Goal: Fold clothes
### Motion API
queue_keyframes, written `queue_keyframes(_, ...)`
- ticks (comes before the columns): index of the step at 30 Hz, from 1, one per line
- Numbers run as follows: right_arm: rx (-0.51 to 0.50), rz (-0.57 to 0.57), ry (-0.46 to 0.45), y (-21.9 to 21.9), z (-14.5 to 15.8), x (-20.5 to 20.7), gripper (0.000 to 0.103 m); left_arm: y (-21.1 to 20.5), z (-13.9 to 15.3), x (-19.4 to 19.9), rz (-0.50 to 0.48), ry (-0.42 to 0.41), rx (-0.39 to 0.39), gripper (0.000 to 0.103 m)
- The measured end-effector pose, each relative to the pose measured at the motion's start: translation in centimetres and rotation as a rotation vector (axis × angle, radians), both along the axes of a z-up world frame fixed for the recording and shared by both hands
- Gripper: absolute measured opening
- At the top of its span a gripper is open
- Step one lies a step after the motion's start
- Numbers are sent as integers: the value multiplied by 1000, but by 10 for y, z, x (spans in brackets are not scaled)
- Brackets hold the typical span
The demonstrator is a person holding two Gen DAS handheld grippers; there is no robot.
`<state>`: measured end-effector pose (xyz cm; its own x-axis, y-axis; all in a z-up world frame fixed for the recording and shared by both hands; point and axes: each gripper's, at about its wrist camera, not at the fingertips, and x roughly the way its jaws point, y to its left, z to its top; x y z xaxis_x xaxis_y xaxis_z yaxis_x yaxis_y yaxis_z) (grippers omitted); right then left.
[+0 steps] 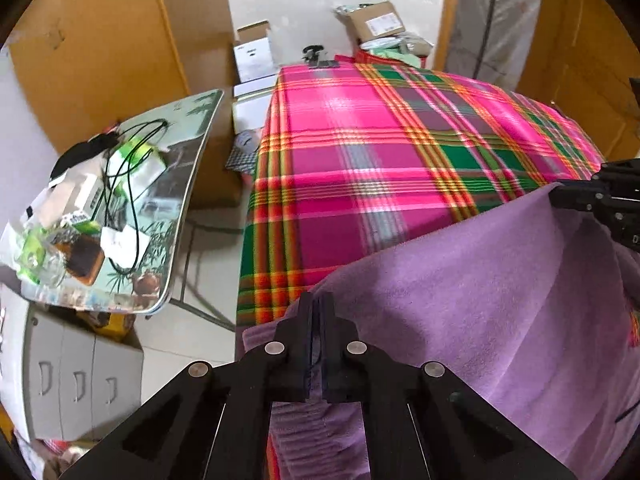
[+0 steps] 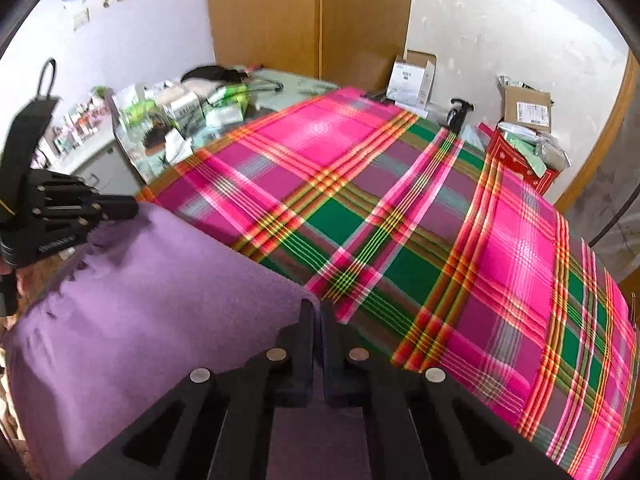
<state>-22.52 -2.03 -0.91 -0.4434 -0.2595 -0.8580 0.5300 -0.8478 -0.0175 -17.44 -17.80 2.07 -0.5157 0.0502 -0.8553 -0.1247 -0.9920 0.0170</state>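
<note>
Firstly, left claw (image 1: 319, 304): jaws standing pressed together, pinching one corner of the purple cloth (image 1: 500, 300) between the pads, cloth edge showing in the slit between the fingers (image 1: 306, 320).

Right claw (image 2: 319, 310): jaws likewise standing nearly together, pinching the opposite corner of the same purple cloth, fabric passing between the pads.

Purple cloth: hanging stretched between the two claws, its top edge running taut from one claw to the other, its body draping down over the near part of the bed; plain, soft-napped, lightly creased.

Plaid bedspread (image 2: 400, 220): pink, green and orange checks, lying across the bed beyond the cloth and covering it to the far edge.

Side table (image 1: 200, 168): standing just beside the bed, printed top, carrying boxes, packets and a black cable (image 1: 132, 184).

Grey drawer unit (image 1: 76, 380): sitting below the table.

Wooden wardrobe (image 2: 308, 16): standing against the far wall.

Cardboard boxes (image 2: 526, 106): resting beyond the foot of the bed, one white, one brown.

Red stool (image 2: 520, 160): standing beside the bed's far corner, piled with packets.
</note>
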Motion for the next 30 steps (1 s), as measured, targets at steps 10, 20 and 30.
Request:
queue_keyframes(10, -38, -96, 59, 38, 35, 18, 21, 1, -3, 0, 58, -34, 6, 7)
queue_keyframes(20, -122, -316, 171, 155, 92, 98, 21, 16, 43, 43, 72, 44, 47, 19)
queue_keyframes(30, -127, -583, 128, 269, 68, 198, 26, 131, 56, 109, -282, 67, 157, 23)
